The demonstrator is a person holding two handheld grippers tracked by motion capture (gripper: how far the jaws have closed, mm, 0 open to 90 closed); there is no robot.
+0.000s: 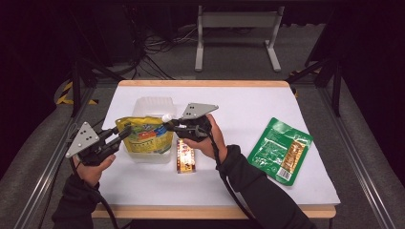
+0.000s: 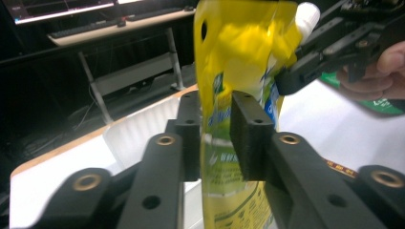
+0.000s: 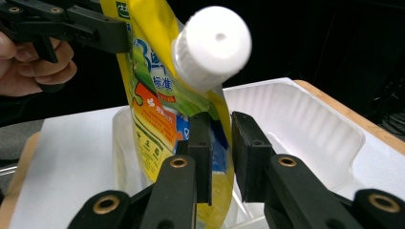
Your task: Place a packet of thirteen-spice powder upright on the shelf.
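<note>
My left fingers [image 1: 125, 131] and right fingers [image 1: 168, 125] are both pinching the yellow pouch [image 1: 144, 135], which is hiding most of the clear tub [image 1: 154, 106] it is standing in. The counter [image 1: 248, 105] is lying open toward twelve o'clock. A green packet [image 1: 281, 150] is resting at three o'clock, a small snack bar [image 1: 185, 156] beside the tub.
</note>
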